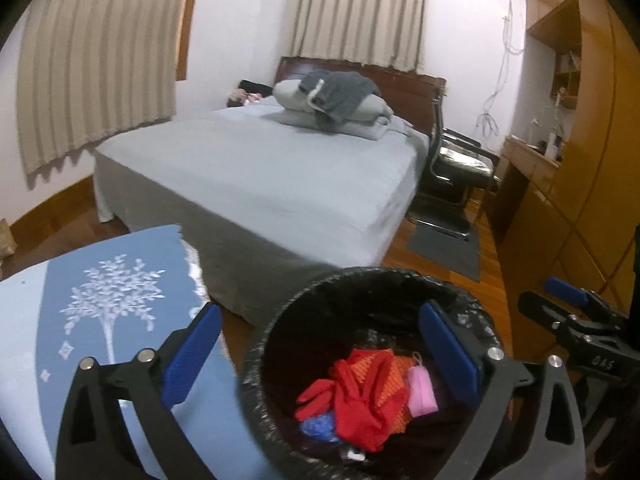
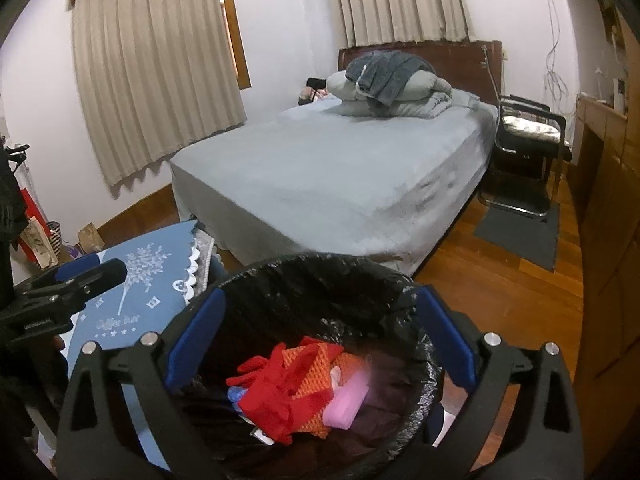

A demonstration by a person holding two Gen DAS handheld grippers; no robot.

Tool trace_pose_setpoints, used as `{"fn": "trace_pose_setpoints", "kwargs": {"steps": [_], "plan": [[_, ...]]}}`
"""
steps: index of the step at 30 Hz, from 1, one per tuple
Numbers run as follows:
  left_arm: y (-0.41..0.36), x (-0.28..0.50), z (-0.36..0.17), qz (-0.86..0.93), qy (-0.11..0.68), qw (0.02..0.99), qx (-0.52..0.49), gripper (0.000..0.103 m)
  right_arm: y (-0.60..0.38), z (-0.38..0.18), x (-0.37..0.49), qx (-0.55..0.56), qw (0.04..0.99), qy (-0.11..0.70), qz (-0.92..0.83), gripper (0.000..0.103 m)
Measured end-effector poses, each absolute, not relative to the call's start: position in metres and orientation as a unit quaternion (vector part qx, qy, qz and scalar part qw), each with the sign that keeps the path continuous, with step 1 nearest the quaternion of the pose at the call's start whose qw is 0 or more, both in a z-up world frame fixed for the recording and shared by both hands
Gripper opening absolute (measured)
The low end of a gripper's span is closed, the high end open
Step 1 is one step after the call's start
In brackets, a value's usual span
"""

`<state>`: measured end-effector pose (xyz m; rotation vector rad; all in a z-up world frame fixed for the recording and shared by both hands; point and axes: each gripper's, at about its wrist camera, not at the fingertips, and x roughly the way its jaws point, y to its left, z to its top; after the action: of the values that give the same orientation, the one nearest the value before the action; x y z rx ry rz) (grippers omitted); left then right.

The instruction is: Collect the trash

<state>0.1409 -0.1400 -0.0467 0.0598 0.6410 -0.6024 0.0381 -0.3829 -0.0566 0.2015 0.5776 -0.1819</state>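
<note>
A black bin (image 1: 360,274) with a black liner stands below both grippers. Inside lie a red glove (image 1: 352,400), orange mesh (image 1: 386,376), a pink item (image 1: 422,394) and a small blue scrap (image 1: 320,426). My left gripper (image 1: 318,312) is open and empty, one finger over the blue cloth, the other over the bin. My right gripper (image 2: 322,298) is open and empty above the bin (image 2: 304,260), with the red glove (image 2: 276,396) and pink item (image 2: 346,398) beneath it. Each gripper shows at the edge of the other's view: the right gripper (image 1: 560,296), the left gripper (image 2: 92,272).
A table with a blue tree-print cloth (image 1: 100,300) touches the bin's left side. Behind stands a grey bed (image 1: 260,176) with folded bedding. A black chair (image 1: 456,164) and grey mat (image 1: 444,248) sit right, by wooden cabinets (image 1: 568,184). Paper bags (image 2: 44,236) lean at the left wall.
</note>
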Motion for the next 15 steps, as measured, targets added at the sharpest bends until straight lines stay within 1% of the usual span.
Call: {"fn": "trace_pose_setpoints", "kwargs": {"steps": [9,15], "plan": [[-0.103,0.121,-0.028,-0.254,0.303,0.918,0.026,0.097,-0.356,-0.028,0.029,0.09,0.958,0.264,-0.067,0.098],[-0.087,0.103,-0.017,-0.242,0.292,0.925,0.027,0.097,-0.336,-0.013,0.02,0.083,0.961,0.26,-0.051,0.098]]}}
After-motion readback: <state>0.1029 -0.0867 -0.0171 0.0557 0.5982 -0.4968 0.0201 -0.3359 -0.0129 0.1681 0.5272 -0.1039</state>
